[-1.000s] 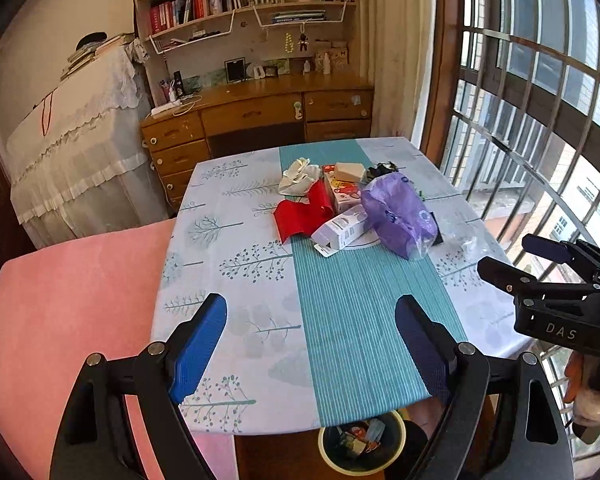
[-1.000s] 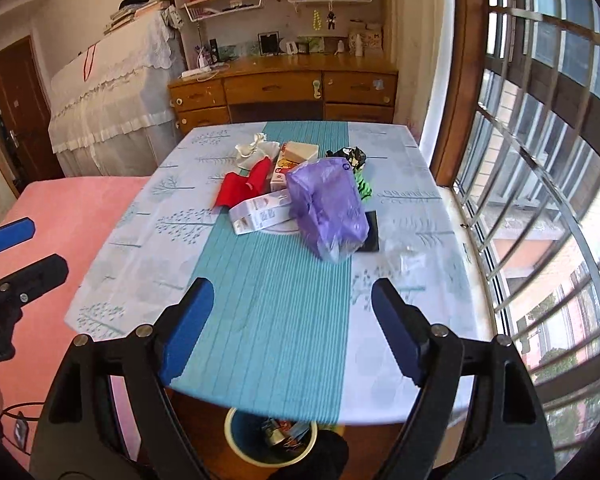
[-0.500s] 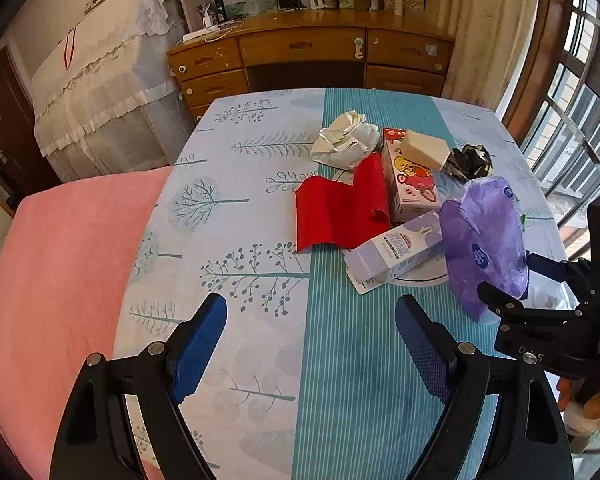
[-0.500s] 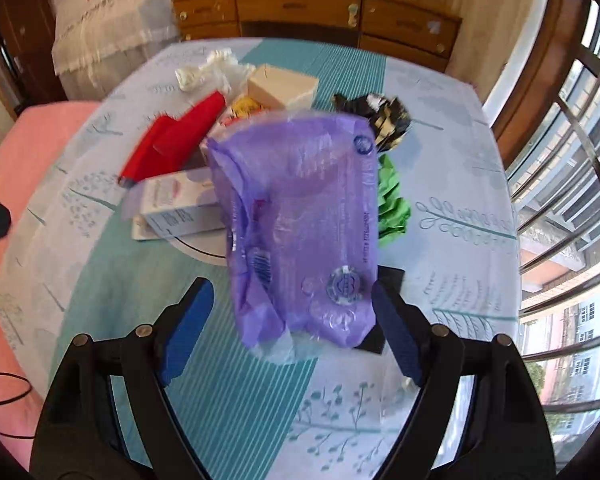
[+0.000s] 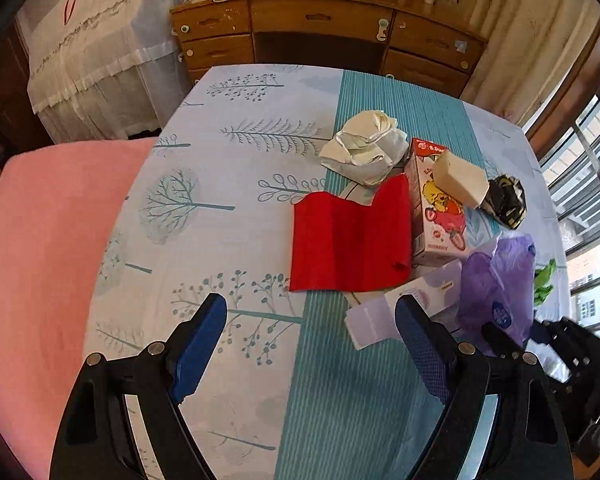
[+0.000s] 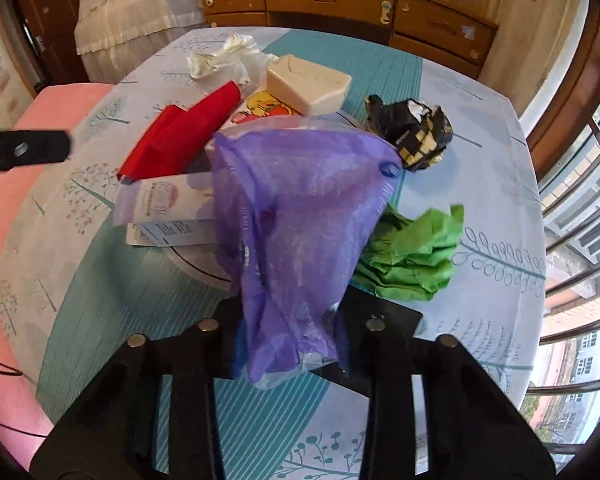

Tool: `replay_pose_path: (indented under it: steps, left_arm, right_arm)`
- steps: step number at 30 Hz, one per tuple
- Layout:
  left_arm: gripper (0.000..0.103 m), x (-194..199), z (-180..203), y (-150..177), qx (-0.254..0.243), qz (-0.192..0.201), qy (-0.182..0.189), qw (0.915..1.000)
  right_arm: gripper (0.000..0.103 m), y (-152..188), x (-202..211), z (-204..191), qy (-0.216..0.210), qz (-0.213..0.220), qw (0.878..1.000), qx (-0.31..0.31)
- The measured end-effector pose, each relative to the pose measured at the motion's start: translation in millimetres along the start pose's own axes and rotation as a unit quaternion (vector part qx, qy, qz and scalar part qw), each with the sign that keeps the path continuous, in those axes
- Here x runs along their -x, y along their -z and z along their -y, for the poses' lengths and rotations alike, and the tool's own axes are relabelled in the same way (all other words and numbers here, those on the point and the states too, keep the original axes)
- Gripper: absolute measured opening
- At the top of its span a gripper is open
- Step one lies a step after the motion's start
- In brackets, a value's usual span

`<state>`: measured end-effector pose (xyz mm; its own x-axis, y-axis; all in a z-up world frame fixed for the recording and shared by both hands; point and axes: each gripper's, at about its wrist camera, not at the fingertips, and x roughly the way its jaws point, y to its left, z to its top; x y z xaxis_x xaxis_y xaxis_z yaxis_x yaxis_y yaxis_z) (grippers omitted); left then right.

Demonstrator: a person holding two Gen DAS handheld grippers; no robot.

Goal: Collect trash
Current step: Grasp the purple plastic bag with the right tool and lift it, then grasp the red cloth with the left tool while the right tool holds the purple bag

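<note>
- the right gripper [image 6: 292, 344] has just been closing and now pinches the near end of the crinkled purple plastic bag [image 6: 300, 216], which lies on the tree-patterned tablecloth [image 6: 496, 208] among the other litter.
- to do this well, i judge it should lift slowly, since the thin film may slip or drag the white-and-lilac carton [image 6: 168, 208] touching it.
- the left gripper [image 5: 312, 340] hangs with jaws wide apart, empty, just short of the folded red paper [image 5: 348, 240].
- only the right view shows the crumpled green paper [image 6: 412, 260] fully; only the left shows the red sheet whole.
</note>
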<state>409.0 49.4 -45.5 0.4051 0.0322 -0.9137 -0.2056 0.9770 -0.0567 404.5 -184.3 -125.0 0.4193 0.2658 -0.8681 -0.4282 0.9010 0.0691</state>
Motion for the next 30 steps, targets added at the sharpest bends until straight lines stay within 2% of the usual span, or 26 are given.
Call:
replay_pose_path:
  steps: [6, 10, 13, 16, 18, 20, 23, 28, 30]
  left_arm:
    - [0.091, -30, 6, -42, 0.037, -0.040, 0.053, 0.9971]
    - [0.095, -55, 20, -66, 0.024, -0.068, 0.070, 0.9950]
    - [0.096, -78, 35, -75, 0.000, -0.087, 0.054, 0.9947]
    - [0.097, -98, 48, -75, -0.032, -0.102, 0.005, 0.9943]
    - [0.097, -105, 53, -74, -0.054, -0.097, -0.028, 0.9934]
    - [0.097, -111, 56, -72, -0.067, -0.095, -0.045, 0.9921]
    - [0.097, -121, 49, -70, -0.057, -0.108, -0.039, 0.9917]
    - [0.096, -134, 27, -68, -0.003, -0.138, 0.010, 0.9904]
    - [0.094, -137, 21, -69, 0.013, -0.142, 0.018, 0.9896]
  right_arm:
    - [0.022, -4, 14, 5, -0.036, 0.009, 0.999, -0.021]
    - [0.022, -7, 16, 11, -0.050, 0.007, 0.998, -0.035]
    - [0.022, -8, 13, 17, -0.058, 0.003, 0.997, -0.044]
    - [0.022, -9, 11, 23, -0.065, -0.003, 0.996, -0.055]
    - [0.022, -9, 9, 25, -0.069, -0.006, 0.996, -0.057]
    - [0.022, -9, 8, 26, -0.074, -0.009, 0.995, -0.059]
    - [0.022, -9, 6, 27, -0.081, -0.011, 0.995, -0.060]
    - [0.022, -9, 3, 28, -0.089, -0.013, 0.994, -0.063]
    - [0.022, -9, 1, 28, -0.089, -0.014, 0.994, -0.063]
